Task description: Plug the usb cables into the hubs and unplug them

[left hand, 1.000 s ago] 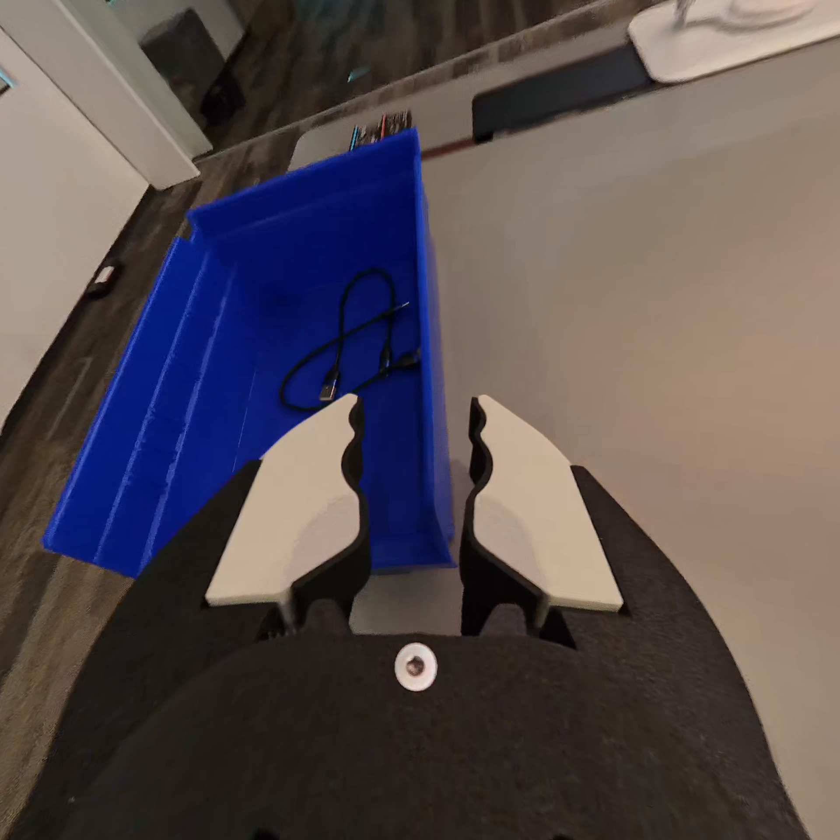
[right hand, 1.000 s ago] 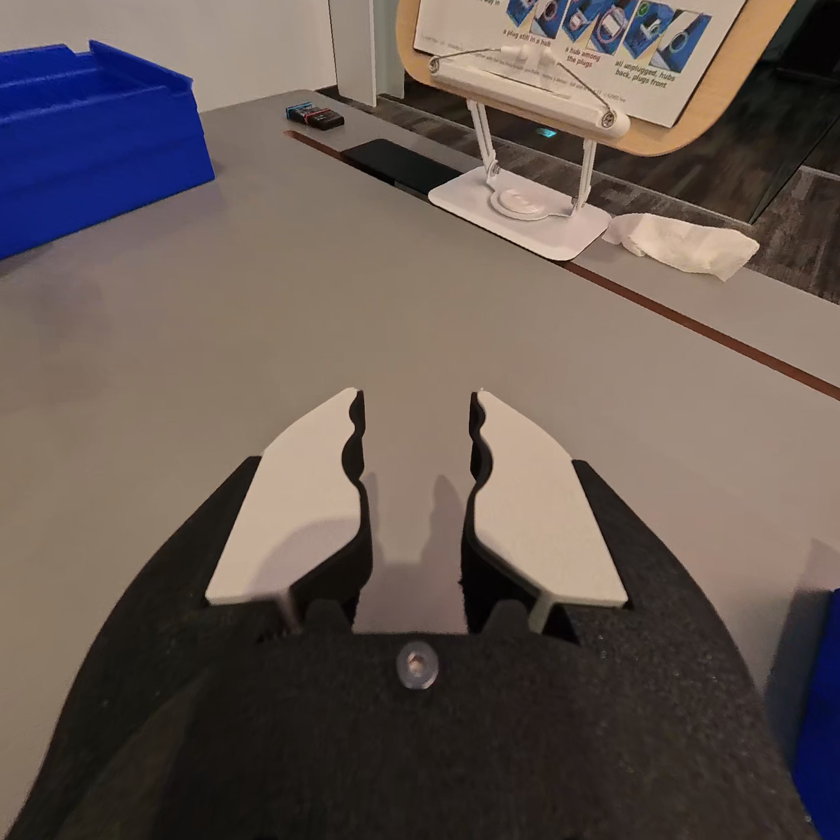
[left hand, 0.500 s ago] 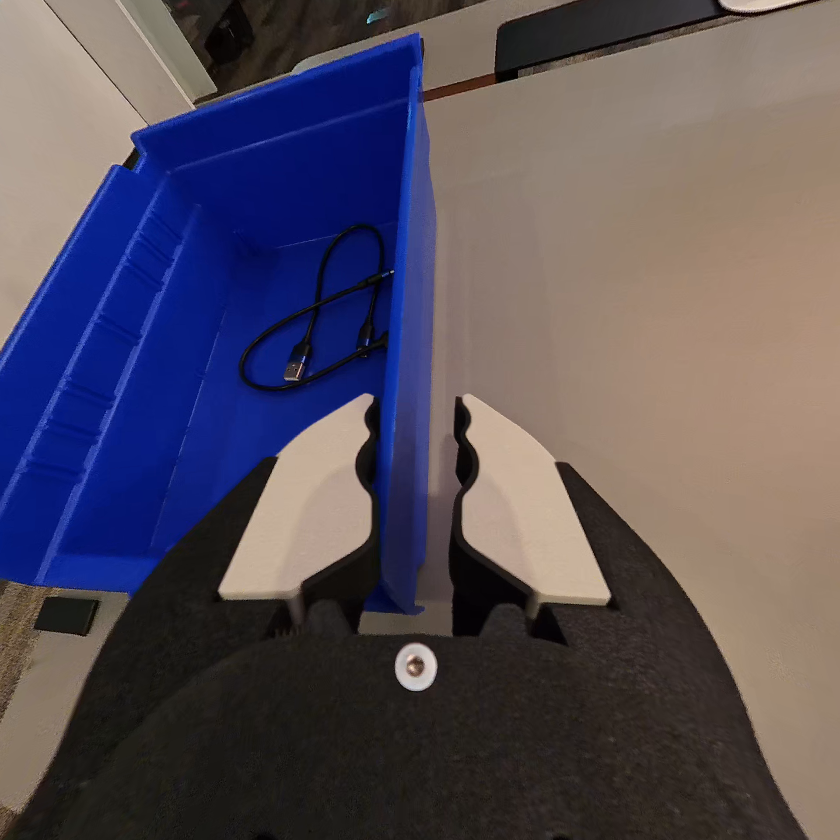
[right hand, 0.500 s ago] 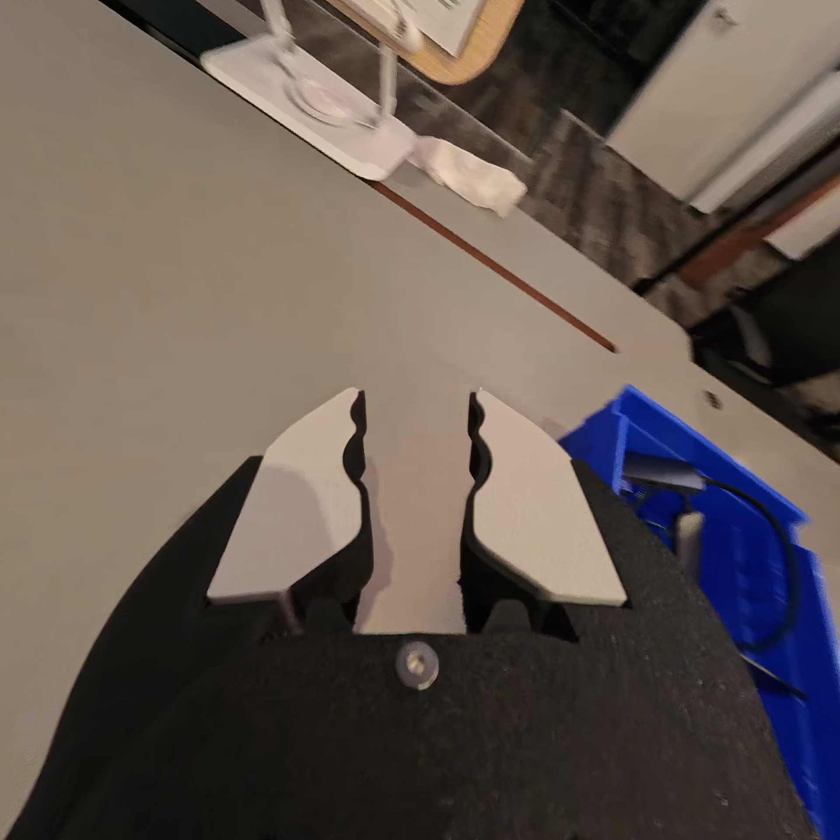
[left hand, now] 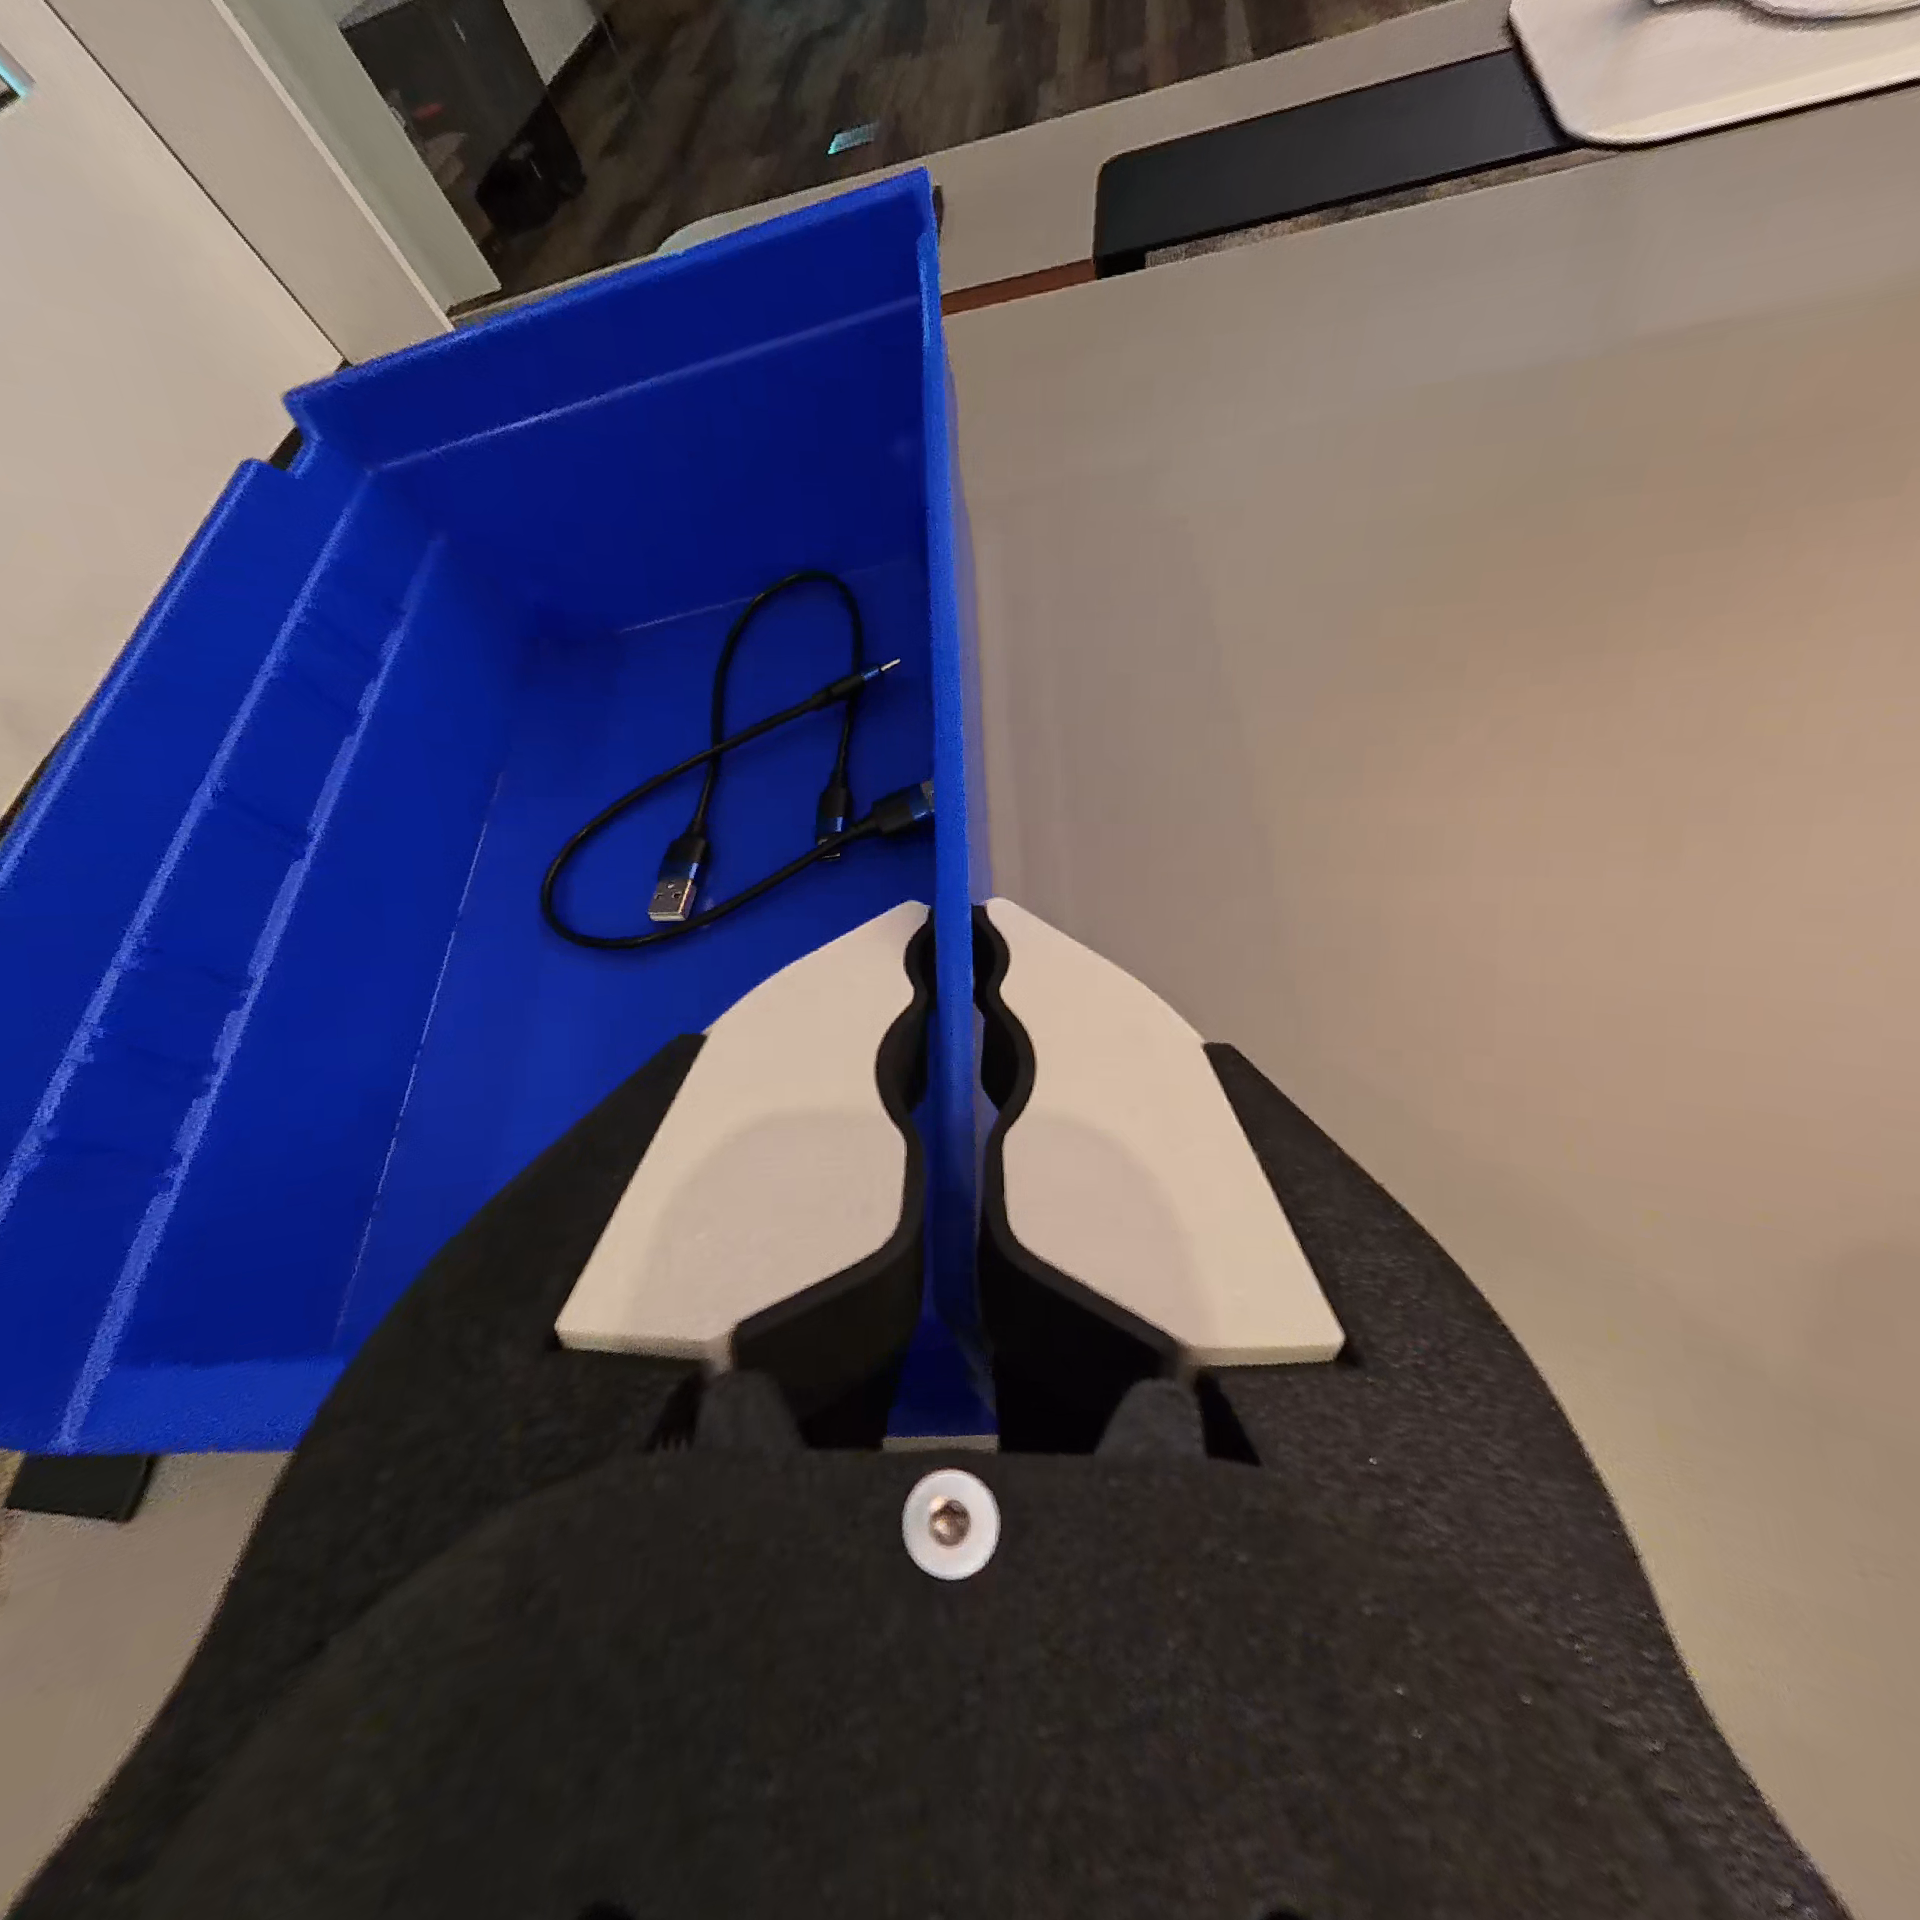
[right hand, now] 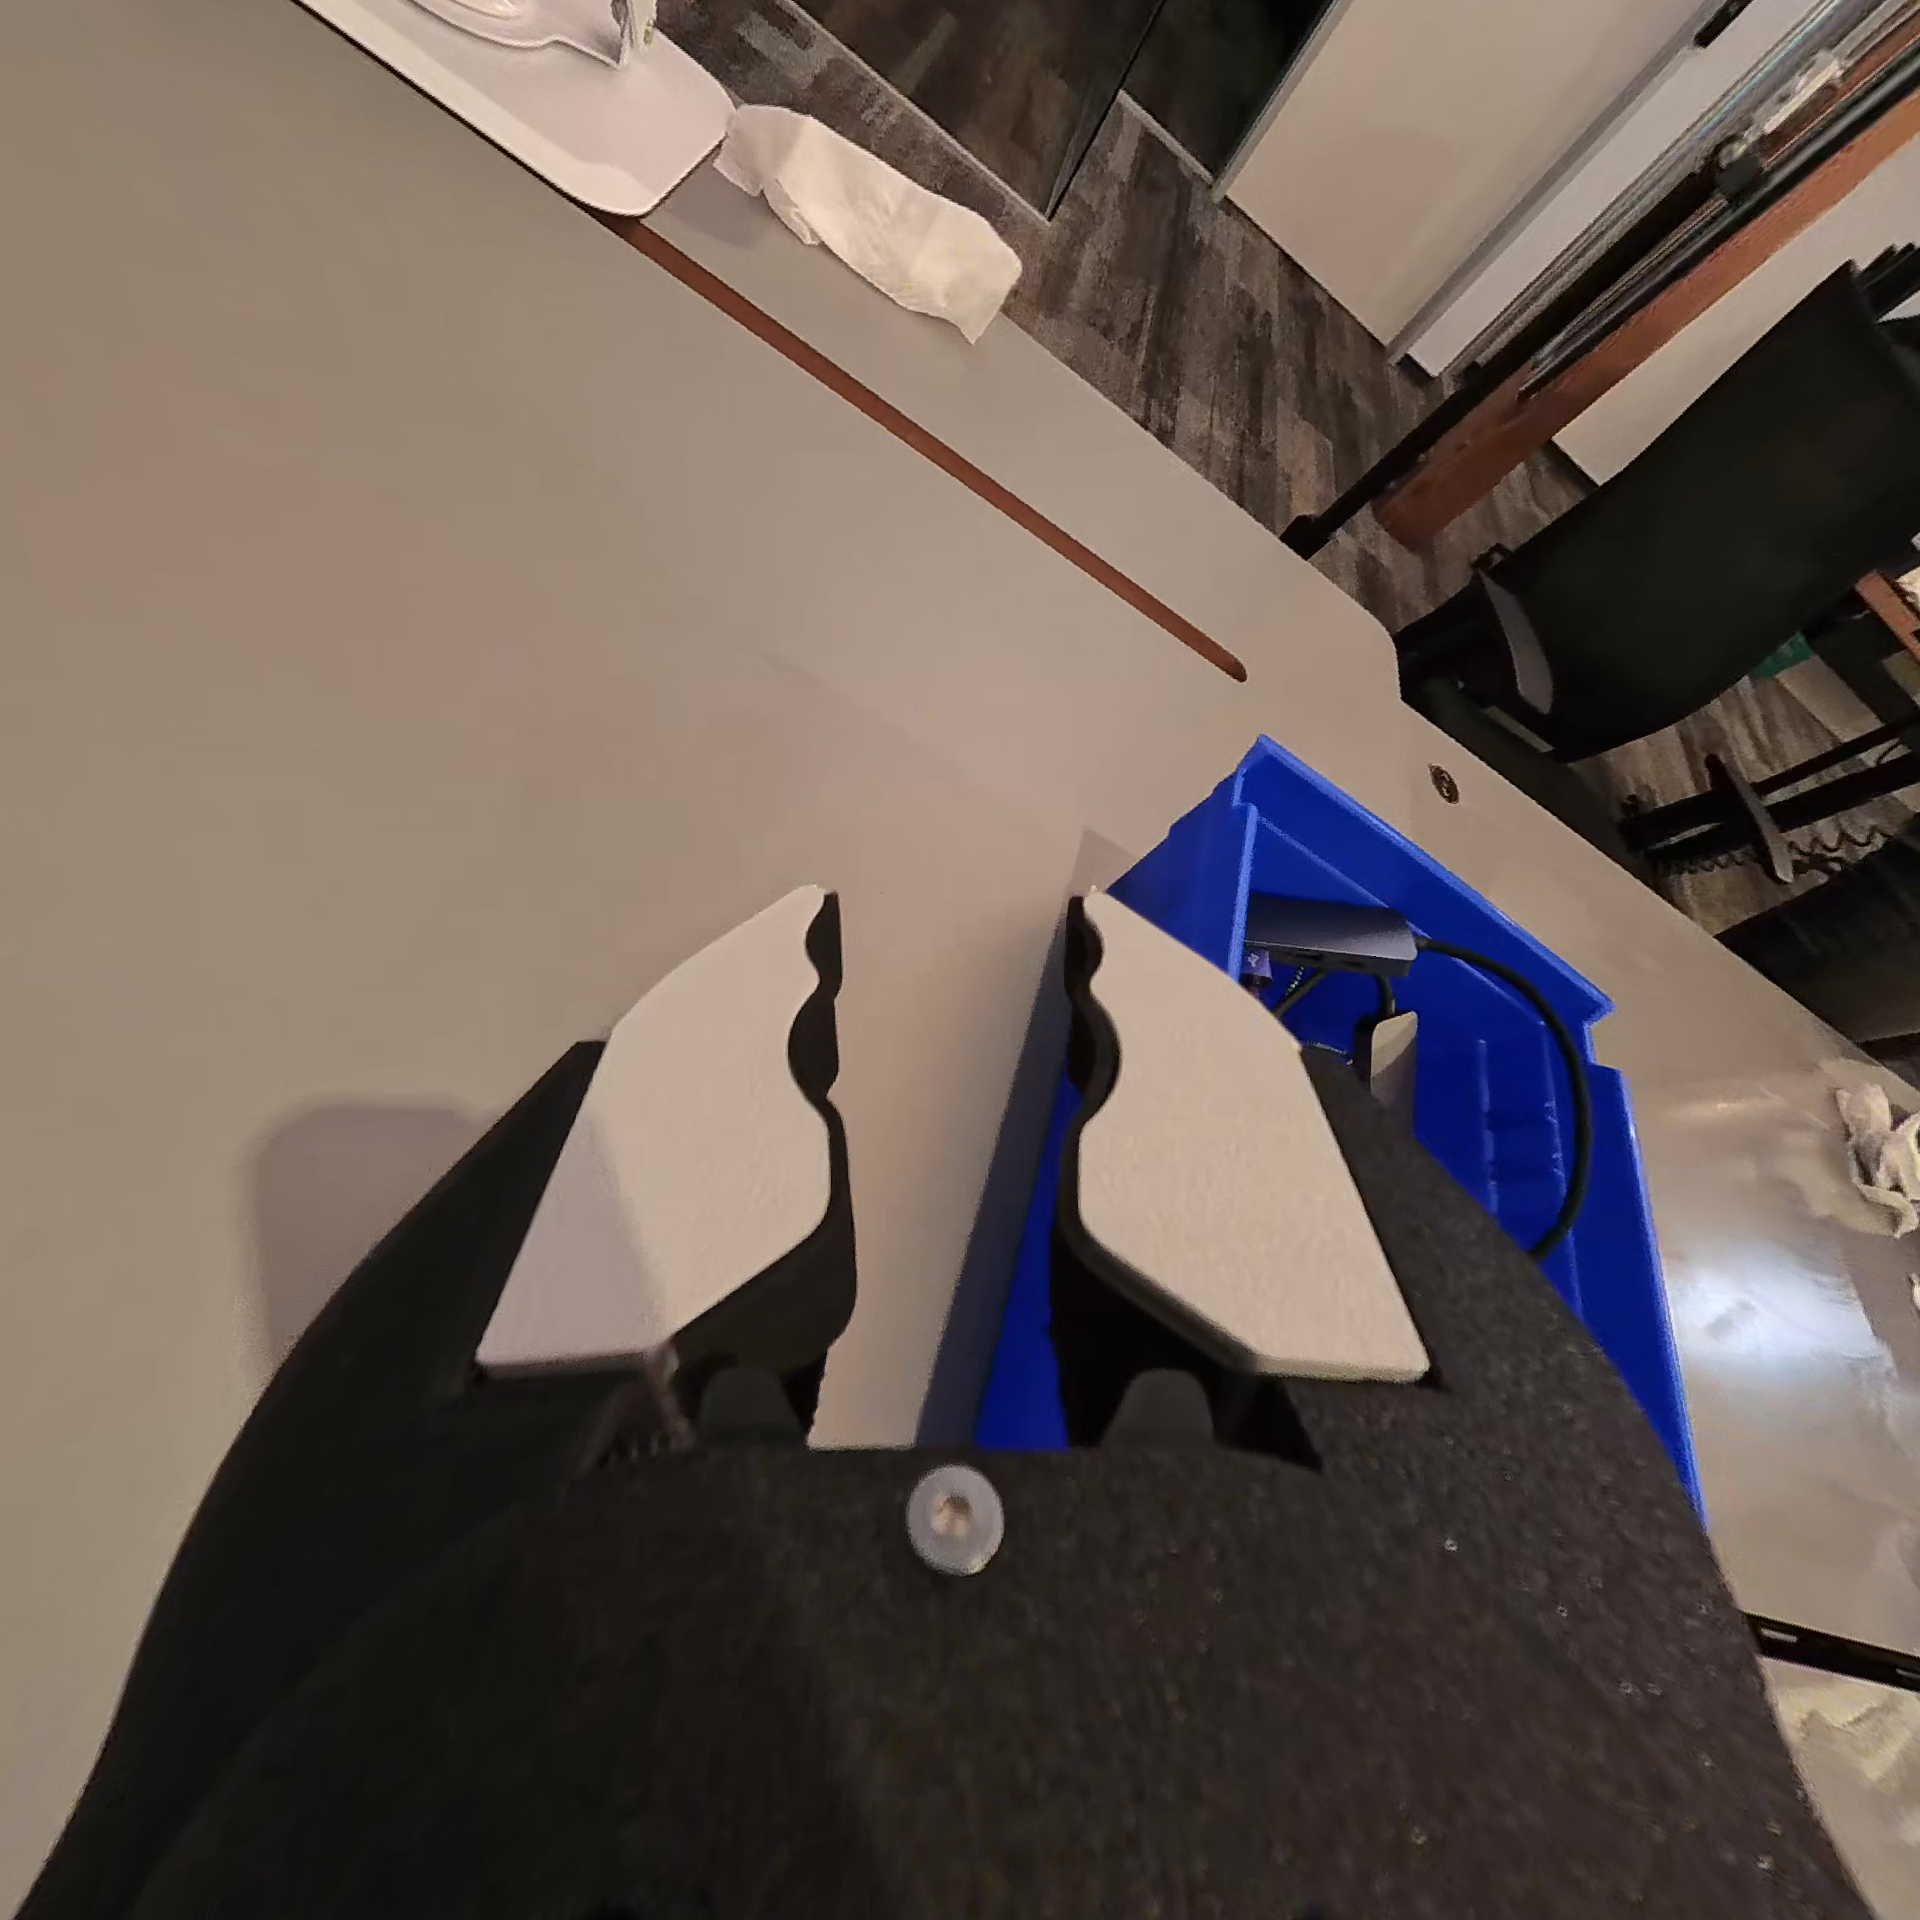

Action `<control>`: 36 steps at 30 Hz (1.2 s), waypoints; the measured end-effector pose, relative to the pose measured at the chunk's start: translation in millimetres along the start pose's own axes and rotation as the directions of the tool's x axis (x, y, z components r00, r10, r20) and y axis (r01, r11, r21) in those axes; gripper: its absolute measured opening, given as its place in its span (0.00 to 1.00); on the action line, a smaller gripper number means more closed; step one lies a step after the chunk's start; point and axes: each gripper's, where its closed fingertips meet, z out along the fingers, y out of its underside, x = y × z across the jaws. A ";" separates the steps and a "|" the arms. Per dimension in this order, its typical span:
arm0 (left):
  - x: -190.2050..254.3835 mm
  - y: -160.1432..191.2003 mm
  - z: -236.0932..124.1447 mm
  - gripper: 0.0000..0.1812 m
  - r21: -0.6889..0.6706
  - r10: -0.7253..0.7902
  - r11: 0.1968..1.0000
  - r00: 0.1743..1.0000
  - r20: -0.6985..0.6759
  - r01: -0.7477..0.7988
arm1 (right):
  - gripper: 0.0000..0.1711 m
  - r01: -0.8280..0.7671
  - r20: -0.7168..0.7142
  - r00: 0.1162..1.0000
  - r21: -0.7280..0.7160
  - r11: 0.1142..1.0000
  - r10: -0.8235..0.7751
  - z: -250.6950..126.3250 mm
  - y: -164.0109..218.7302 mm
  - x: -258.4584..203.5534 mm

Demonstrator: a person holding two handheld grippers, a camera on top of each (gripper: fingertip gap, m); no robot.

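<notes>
In the left wrist view, my left gripper (left hand: 954, 914) is shut on the right wall of a blue bin (left hand: 312, 831). A black USB cable (left hand: 727, 790) lies coiled on the bin's floor, its silver plug facing me. In the right wrist view, my right gripper (right hand: 951, 909) is open and straddles the left wall of a second blue bin (right hand: 1507, 997), one finger inside and one outside. A grey USB hub (right hand: 1335, 940) with a dark cable (right hand: 1558, 1101) lies in that bin, partly hidden by my right finger.
Both bins stand on a grey table (left hand: 1455, 727). A white stand base (right hand: 582, 135) and a crumpled white tissue (right hand: 883, 218) sit at the far edge. More tissue (right hand: 1875, 1153) lies right of the second bin. A black pad (left hand: 1320, 177) lies at the back. Across from one pair of fingers to the other is roughly 60 cm. The grey USB hub (right hand: 1335, 940) lies around 20 cm away from my right fingertips.
My left gripper has moved onto the bin's right wall and closed on it. My right gripper has swung right, from open table to the second bin's left wall, and stays open.
</notes>
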 end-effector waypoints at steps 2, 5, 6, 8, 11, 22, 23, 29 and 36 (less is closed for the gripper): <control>5.3 -0.5 -1.6 0.03 -0.014 0.027 1.000 1.000 0.004 -0.027 | 0.22 -0.017 -0.012 1.000 0.005 1.000 0.017 -4.6 3.0 21.1; 16.6 -1.1 -5.9 0.03 -0.033 0.054 0.998 0.999 -0.002 -0.054 | 0.20 -0.058 -0.059 0.997 -0.011 0.998 0.057 -12.8 15.2 81.3; 20.8 -1.5 -7.5 0.03 -0.033 0.062 0.998 0.998 -0.003 -0.062 | 0.20 -0.082 -0.048 0.996 -0.038 0.996 0.080 -13.1 24.4 102.8; 29.6 -2.2 -10.8 0.03 -0.033 0.071 0.997 0.997 -0.002 -0.071 | 0.20 -0.124 0.035 0.991 -0.092 0.988 0.128 -10.0 44.6 139.3; 43.8 -3.3 -15.8 0.03 -0.036 0.077 0.996 0.997 0.002 -0.077 | 0.18 -0.174 0.039 0.982 -0.193 0.966 0.185 -3.6 87.7 202.2; 116.5 -12.0 -38.2 0.03 -0.022 0.108 0.994 0.994 -0.004 -0.109 | 0.35 -0.294 0.137 0.874 -0.617 0.730 0.467 25.5 230.2 217.8; 123.7 -13.3 -39.6 0.03 -0.019 0.113 0.993 0.994 -0.008 -0.113 | 0.35 -0.265 0.150 0.878 -0.640 0.722 0.455 28.0 237.6 214.3; 166.2 -21.1 -47.6 0.03 -0.004 0.147 0.989 0.989 -0.020 -0.147 | 0.24 -0.145 0.199 0.887 -0.737 0.660 0.416 40.1 264.9 197.0; 206.7 -27.7 -56.7 0.07 0.048 0.165 0.986 0.983 -0.077 -0.161 | 0.06 -0.062 0.317 0.828 -0.768 0.637 0.462 32.3 260.0 180.7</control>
